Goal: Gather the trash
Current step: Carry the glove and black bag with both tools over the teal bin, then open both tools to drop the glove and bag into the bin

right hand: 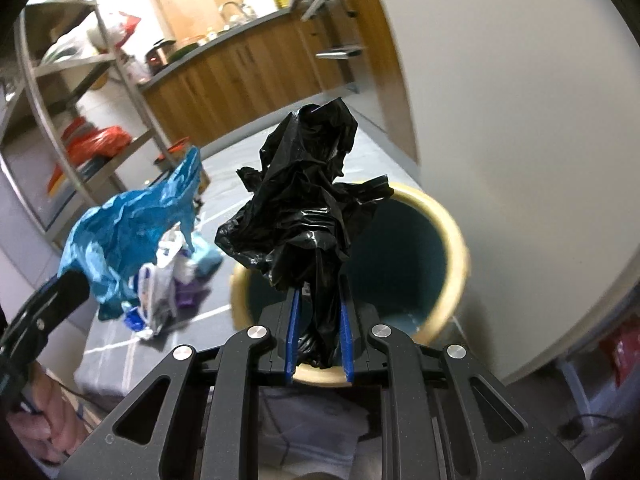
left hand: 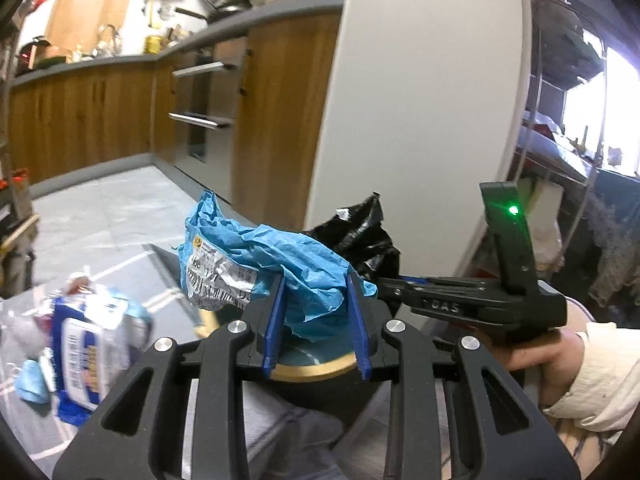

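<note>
Black linkage arms filled the near edge of both wrist views. Between them, the left hand-held gripper [left hand: 316, 316] had its blue pads [left hand: 274, 312] pressed on a crumpled blue bag [left hand: 276, 256] with a printed label stuck to it. The right hand-held gripper [right hand: 319, 330] was clamped on a wad of black bag [right hand: 304, 200], which stood up above its fingers. Seen from the left, the right tool reached in from the side, held by a hand [left hand: 536, 354] in a pale sleeve [left hand: 600, 376], a green light glowing on its upright part.

Just below both loads stood a round bin [right hand: 448, 240] with a cream rim and a dark teal inside; the black bag hung over its mouth, and the blue bag was beside it. More trash [right hand: 168, 276], white and blue wrappers, lay in a heap on the grey floor [left hand: 100, 216] a little further off. A white wall panel [left hand: 420, 92] rose behind the bin. Beyond were wooden kitchen cabinets [left hand: 80, 120] and a metal shelf rack [right hand: 60, 92].
</note>
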Demonstrator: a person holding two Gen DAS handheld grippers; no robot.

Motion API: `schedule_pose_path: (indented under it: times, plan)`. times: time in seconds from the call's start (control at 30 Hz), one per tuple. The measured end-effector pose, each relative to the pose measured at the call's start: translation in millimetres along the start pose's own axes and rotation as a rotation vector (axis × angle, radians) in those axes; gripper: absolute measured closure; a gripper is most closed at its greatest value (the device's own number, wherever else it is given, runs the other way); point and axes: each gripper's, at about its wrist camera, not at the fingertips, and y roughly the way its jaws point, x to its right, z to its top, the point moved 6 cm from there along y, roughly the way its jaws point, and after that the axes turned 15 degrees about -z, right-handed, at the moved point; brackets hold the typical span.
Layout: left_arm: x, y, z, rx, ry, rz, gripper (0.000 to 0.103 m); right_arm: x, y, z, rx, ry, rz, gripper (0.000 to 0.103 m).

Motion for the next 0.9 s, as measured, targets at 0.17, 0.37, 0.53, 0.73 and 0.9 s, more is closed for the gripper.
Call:
schedule_pose_path:
  times: [0.17,0.37,0.53,0.73,0.9]
  plan:
    - [5,16,-10,-0.034,-0.056,-0.066,0.074,14,5,-5,-0.017,0.016,-0.013,0.084]
    - [-8,35,-23,-0.084,-0.170,-0.119,0.074,6,12,-5,-0.036,0.003,-0.017,0.084]
    - [-29,47,-39,-0.148,-0.259,-0.101,0.074,6,24,-11,-0.074,-0.012,-0.029,0.083]
    - [-39,48,-46,-0.192,-0.252,-0.027,0.070,-3,39,-19,-0.115,-0.044,-0.049,0.080]
    - [-37,50,-49,-0.219,-0.244,-0.038,0.062,-7,47,-21,-0.135,-0.049,-0.053,0.077]
